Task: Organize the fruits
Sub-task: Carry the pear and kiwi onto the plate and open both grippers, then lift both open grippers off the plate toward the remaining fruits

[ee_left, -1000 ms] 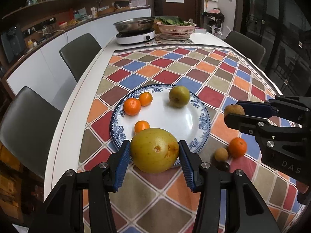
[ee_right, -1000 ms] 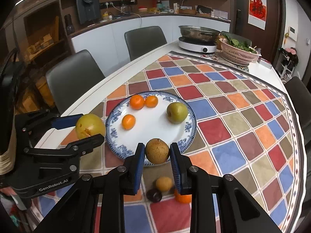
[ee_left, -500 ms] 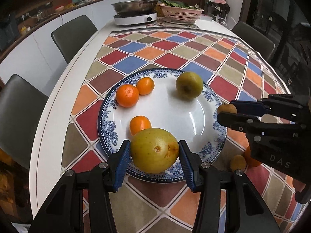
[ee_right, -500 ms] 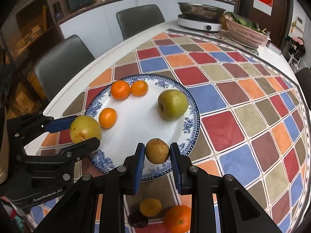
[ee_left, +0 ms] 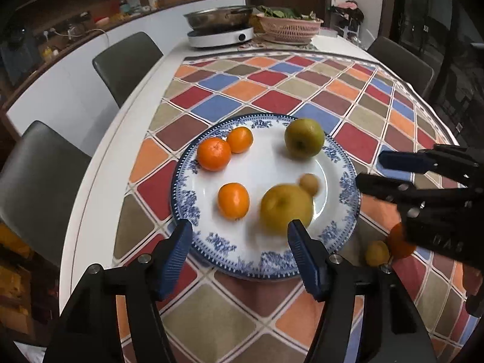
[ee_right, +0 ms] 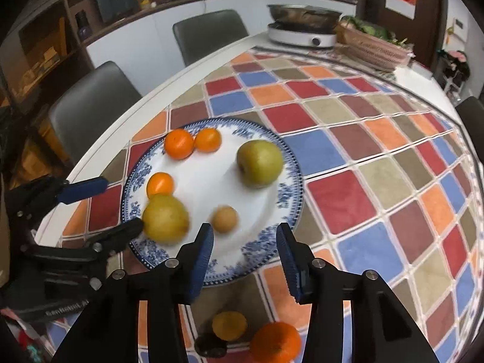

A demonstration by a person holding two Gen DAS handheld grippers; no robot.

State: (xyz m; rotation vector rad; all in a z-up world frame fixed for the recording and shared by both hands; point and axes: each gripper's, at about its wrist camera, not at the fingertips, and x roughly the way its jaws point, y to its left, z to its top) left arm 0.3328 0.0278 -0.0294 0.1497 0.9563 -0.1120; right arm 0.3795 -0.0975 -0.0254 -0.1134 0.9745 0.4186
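A blue-and-white plate (ee_left: 345, 181) (ee_right: 290, 169) holds three oranges (ee_left: 214, 158), a green apple (ee_left: 304, 138) (ee_right: 259, 163), a large yellow fruit (ee_left: 286, 208) (ee_right: 165, 217) and a small brown fruit (ee_left: 309, 184) (ee_right: 224, 218). The last two are motion-blurred. My left gripper (ee_left: 240, 249) is open just in front of the yellow fruit. My right gripper (ee_right: 243, 251) is open just in front of the brown fruit. Each gripper also shows in the other's view, the right gripper (ee_left: 378, 171) and the left gripper (ee_right: 118, 208).
An orange (ee_right: 275, 343), a small yellow fruit (ee_right: 229, 325) and a dark fruit (ee_right: 210, 345) lie on the chequered cloth (ee_right: 341, 193) beneath my right gripper. A cooker with a pan (ee_left: 219, 27) and a pink basket (ee_left: 289, 27) stand at the far end. Chairs line the left edge.
Both grippers have opened and let go. The yellow fruit and the brown fruit now lie on the plate, blurred as if still moving.
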